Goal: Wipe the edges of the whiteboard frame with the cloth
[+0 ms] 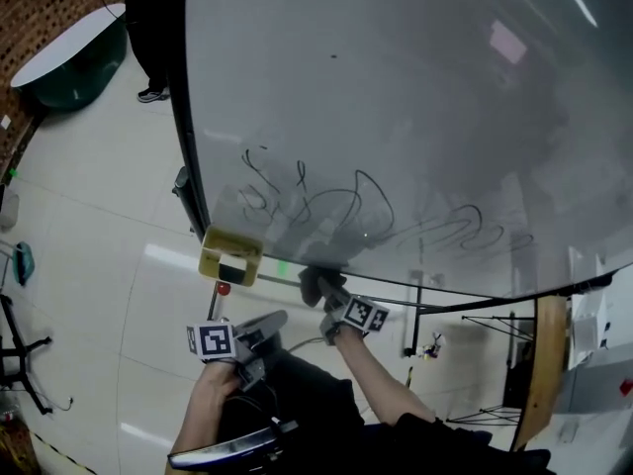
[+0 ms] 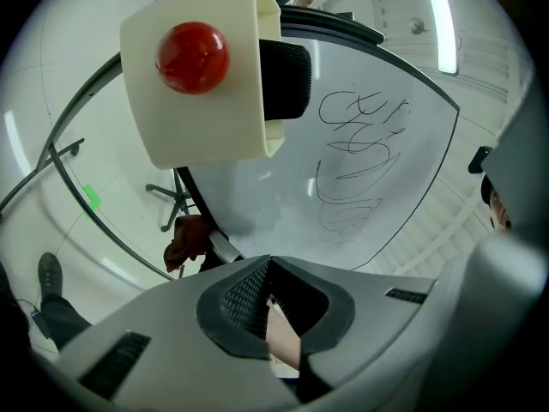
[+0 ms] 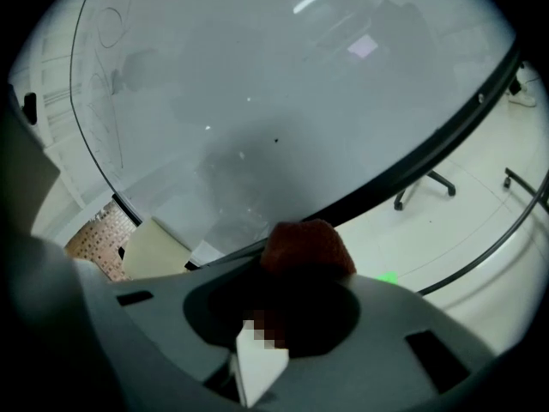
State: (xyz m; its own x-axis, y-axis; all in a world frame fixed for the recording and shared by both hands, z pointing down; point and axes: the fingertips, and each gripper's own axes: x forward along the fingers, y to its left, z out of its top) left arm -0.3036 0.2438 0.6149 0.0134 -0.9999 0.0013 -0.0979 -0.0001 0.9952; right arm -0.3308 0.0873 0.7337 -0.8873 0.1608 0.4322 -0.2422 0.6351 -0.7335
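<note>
The whiteboard (image 1: pixel 415 97) carries black scribbles (image 1: pixel 336 206) and has a dark frame (image 1: pixel 188 146) down its left side and along the bottom. My right gripper (image 1: pixel 324 290) is shut on a dark brown cloth (image 1: pixel 315 279), which it presses against the bottom frame edge just right of the lower-left corner. In the right gripper view the cloth (image 3: pixel 307 247) bulges out of the jaws of the right gripper (image 3: pixel 296 275), against the frame (image 3: pixel 412 174). My left gripper (image 1: pixel 259 327) hangs lower, off the board, shut and empty. Its view shows the left gripper (image 2: pixel 270 264) and the cloth (image 2: pixel 184 240).
A cream holder (image 1: pixel 229 255) with a red knob (image 2: pixel 193 57) and a black eraser (image 2: pixel 283 80) hangs at the board's lower-left corner. A person's legs (image 1: pixel 148 28) and a round table (image 1: pixel 69 52) stand at far left. A chair base (image 3: pixel 425 183) sits beyond the frame.
</note>
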